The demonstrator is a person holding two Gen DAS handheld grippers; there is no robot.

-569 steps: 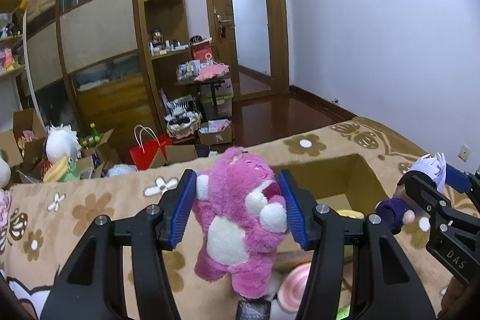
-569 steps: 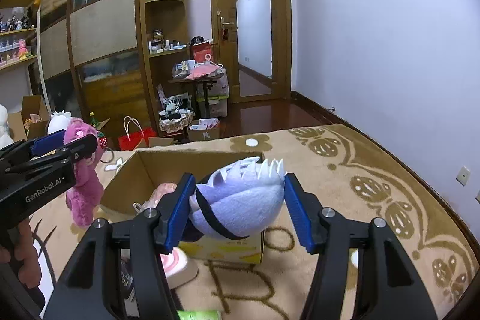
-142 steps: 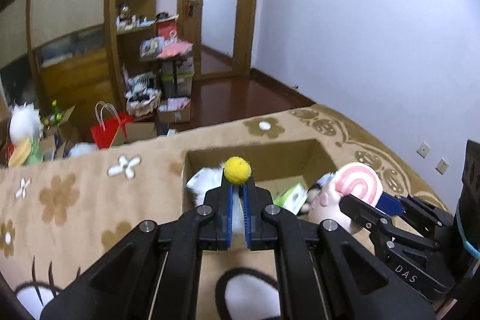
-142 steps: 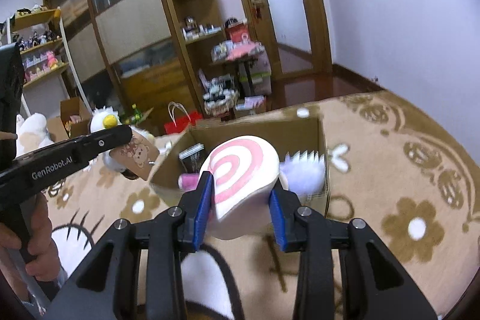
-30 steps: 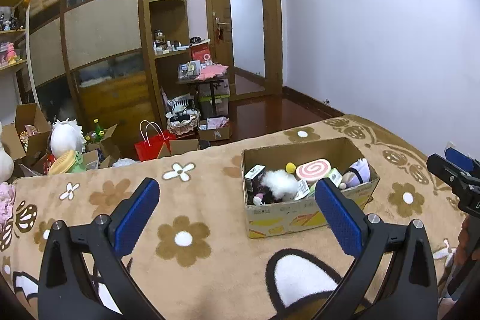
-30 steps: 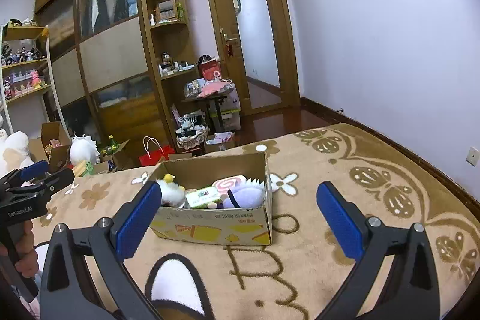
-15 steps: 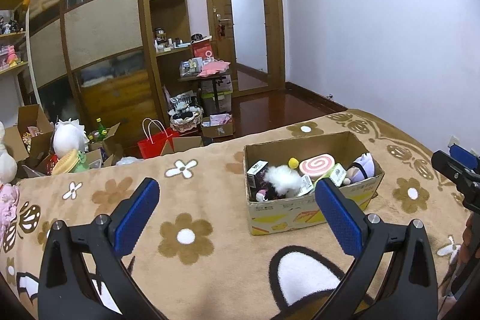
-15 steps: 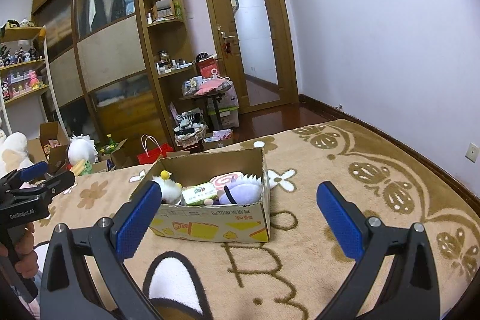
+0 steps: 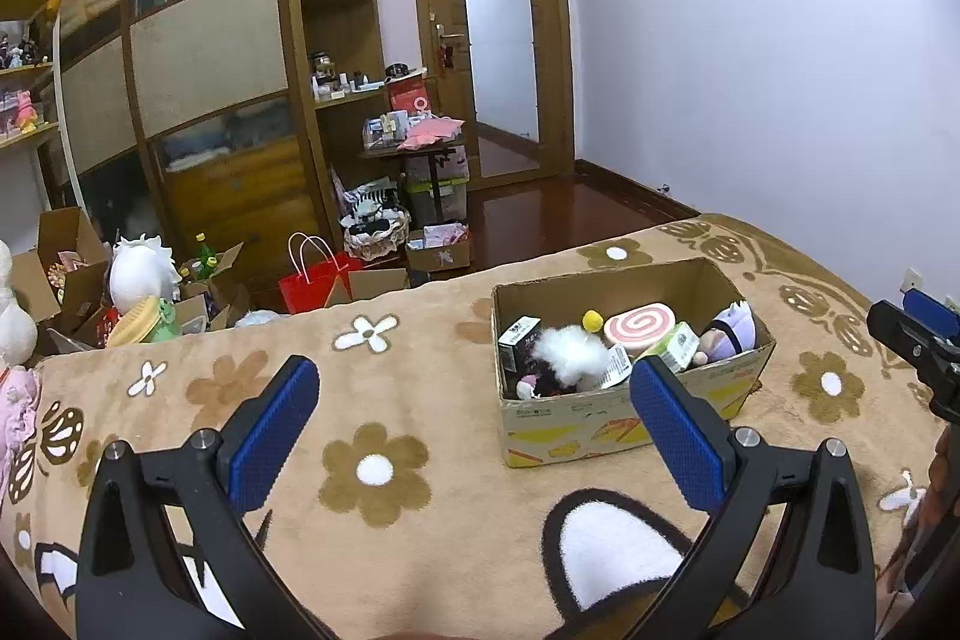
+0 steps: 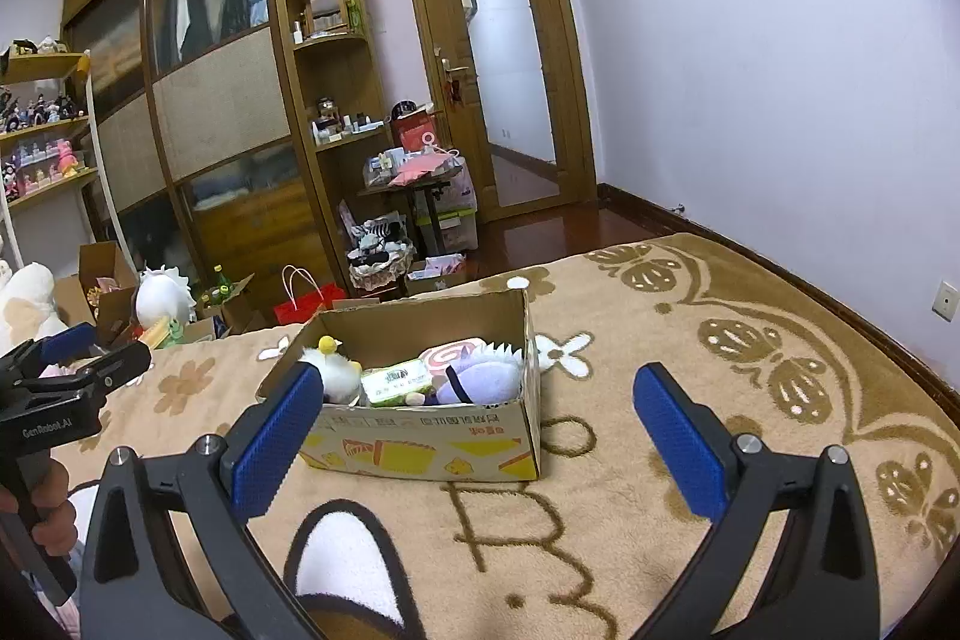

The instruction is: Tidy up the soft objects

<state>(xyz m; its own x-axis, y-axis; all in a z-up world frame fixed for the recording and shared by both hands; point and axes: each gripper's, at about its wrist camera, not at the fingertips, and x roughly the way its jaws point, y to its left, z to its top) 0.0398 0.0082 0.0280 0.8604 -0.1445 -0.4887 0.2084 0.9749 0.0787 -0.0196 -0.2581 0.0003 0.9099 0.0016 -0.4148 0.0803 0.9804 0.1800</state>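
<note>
An open cardboard box [image 9: 624, 430] stands on the tan flowered blanket; it also shows in the right wrist view [image 10: 420, 439]. Inside lie a white fluffy toy with a yellow pompom [image 9: 570, 349], a pink swirl plush [image 9: 639, 321], a lilac spiky-haired doll [image 10: 483, 375] and a green pack [image 10: 396, 381]. My left gripper [image 9: 474, 424] is open and empty, held back from the box. My right gripper [image 10: 474, 424] is open and empty, also in front of the box.
The blanket [image 10: 690, 340] covers a bed that ends at the far edge. Beyond it are a red bag [image 9: 312, 280], cardboard boxes with toys [image 9: 66, 268], a wardrobe [image 9: 210, 88] and a door [image 9: 498, 58]. A pink plush [image 9: 18, 406] lies at the far left.
Both grippers have drifted slightly; the box sits a little closer in each view. Both stay open and empty.
</note>
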